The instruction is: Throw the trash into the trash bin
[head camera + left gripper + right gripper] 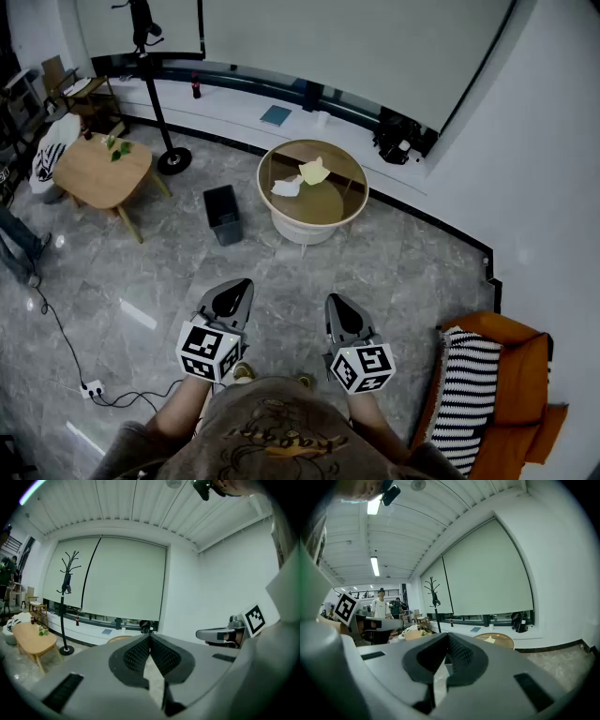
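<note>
Left gripper and right gripper: jaws closed, empty. Trash lies mid-desk, well ahead, neither gripper clearly nearer; bin beside the desk's left edge.

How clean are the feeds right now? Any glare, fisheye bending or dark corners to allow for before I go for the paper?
Head view: sharp and evenly lit, with glare streaks on the glossy floor; the paper on the round table reads clearly. Left gripper view: heavy fisheye, black corners, bowed ceiling slats. Right gripper view: same vignette, ceiling light blown out.
</note>
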Demonstrator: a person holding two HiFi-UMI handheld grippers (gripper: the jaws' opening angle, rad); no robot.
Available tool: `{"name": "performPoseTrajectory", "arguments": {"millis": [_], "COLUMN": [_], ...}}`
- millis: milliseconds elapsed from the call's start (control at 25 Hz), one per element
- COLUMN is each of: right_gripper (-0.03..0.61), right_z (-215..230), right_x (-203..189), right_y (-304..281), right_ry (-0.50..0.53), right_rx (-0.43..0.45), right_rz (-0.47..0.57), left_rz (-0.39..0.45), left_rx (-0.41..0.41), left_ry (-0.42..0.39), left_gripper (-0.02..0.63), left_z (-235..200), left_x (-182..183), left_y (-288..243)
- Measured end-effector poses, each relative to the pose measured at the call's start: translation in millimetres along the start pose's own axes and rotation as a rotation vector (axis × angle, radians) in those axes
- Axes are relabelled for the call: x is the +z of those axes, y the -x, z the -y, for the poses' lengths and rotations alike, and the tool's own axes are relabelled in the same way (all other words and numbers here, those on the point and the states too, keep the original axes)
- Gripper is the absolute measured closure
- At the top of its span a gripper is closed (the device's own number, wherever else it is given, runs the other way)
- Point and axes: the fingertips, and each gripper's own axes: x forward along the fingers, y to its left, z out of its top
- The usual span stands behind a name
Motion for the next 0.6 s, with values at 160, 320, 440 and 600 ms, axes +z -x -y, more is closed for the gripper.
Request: {"name": "performPoseTrajectory", "arguments": {"millis": [160,320,440,600], "right_gripper": [0.56,0.561,0.56,0.56], "right_z": [-7.0,-15.3,-27.7,-43.9], "right_x": [0.0,-1.1,-1.1,-4.6], "right_y": [-5.0,-8.1,-9.2,-11.3], "right_ry": [-0.001,0.002,-0.012,-0.026], "right_rx": [-0.002,-0.006,-0.01,-0.032], "right_rz": [0.006,0.01,0.031,0.044], "left_rz": [-0.001,-0.007,-0.011,-0.029], "left_rx": [-0.002,-0.014,-0.033,-0.059], "left_ry": [-0.008,-0.003,-0.005,-0.021], "left_gripper": [0.595,0.595,0.595,0.595], "left_z": [-6.2,-9.2,-15.7,-30.5], "left_x": [-2.9,-4.2,-5.4,-13.7], "left_y": [2.7,6.1,11.9,18.1]}}
